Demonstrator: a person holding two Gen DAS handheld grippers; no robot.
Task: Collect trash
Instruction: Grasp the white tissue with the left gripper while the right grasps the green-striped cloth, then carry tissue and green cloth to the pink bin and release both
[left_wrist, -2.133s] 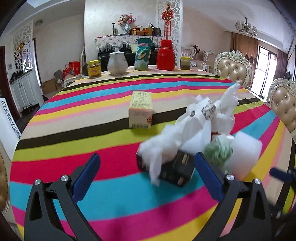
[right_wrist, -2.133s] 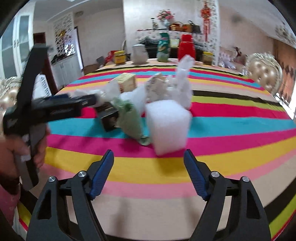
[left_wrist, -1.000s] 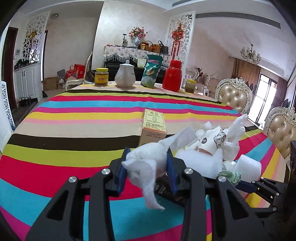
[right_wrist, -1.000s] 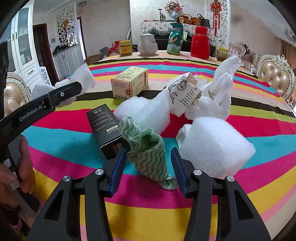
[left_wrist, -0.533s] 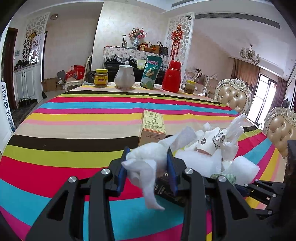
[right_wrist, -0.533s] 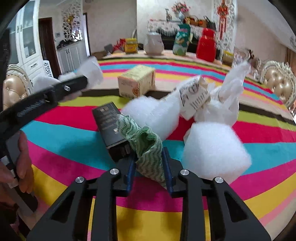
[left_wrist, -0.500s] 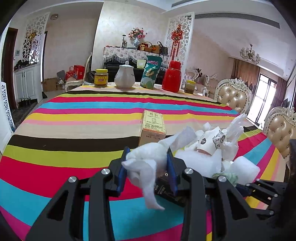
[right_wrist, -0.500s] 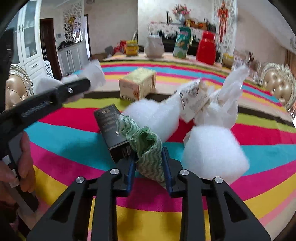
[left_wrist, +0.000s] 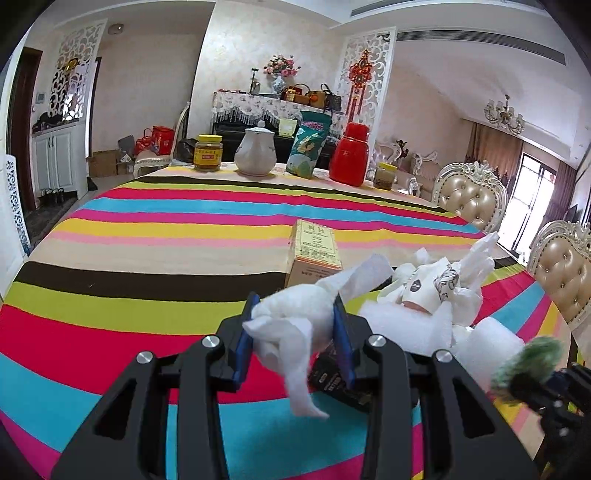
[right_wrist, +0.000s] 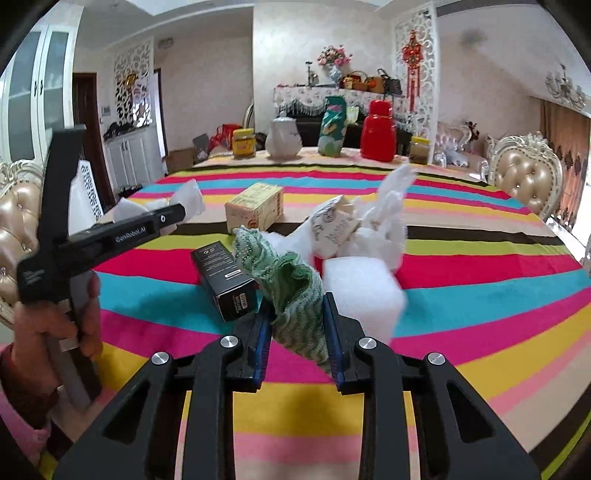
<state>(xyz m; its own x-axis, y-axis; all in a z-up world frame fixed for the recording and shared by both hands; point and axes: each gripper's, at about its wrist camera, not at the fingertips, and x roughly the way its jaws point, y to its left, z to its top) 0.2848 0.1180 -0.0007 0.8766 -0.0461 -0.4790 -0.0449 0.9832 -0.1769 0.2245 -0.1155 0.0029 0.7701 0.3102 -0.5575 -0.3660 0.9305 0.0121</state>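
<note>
My left gripper (left_wrist: 295, 325) is shut on a crumpled white tissue (left_wrist: 291, 321), held just above the striped tablecloth (left_wrist: 147, 229). My right gripper (right_wrist: 297, 317) is shut on a green wavy-patterned cloth (right_wrist: 291, 291), lifted off the table; that cloth shows blurred at the right edge of the left wrist view (left_wrist: 528, 362). On the table lie a black box (right_wrist: 223, 280), a white foam block (right_wrist: 364, 288), a paper cup (right_wrist: 334, 225) among white wrappers (right_wrist: 384, 218), and a yellow carton (right_wrist: 255, 210). The left gripper (right_wrist: 173, 218) also shows in the right wrist view, with a hand (right_wrist: 55, 325) on its handle.
At the table's far edge stand a yellow-lidded jar (left_wrist: 208, 153), a white teapot (left_wrist: 255, 153), a green snack bag (left_wrist: 308, 149), a red flask (left_wrist: 349, 155) and a small jar (left_wrist: 384, 177). Padded chairs (left_wrist: 469, 199) flank the right side.
The right gripper closed on the green cloth and raised it off the table. The left gripper kept still with the tissue in its grip.
</note>
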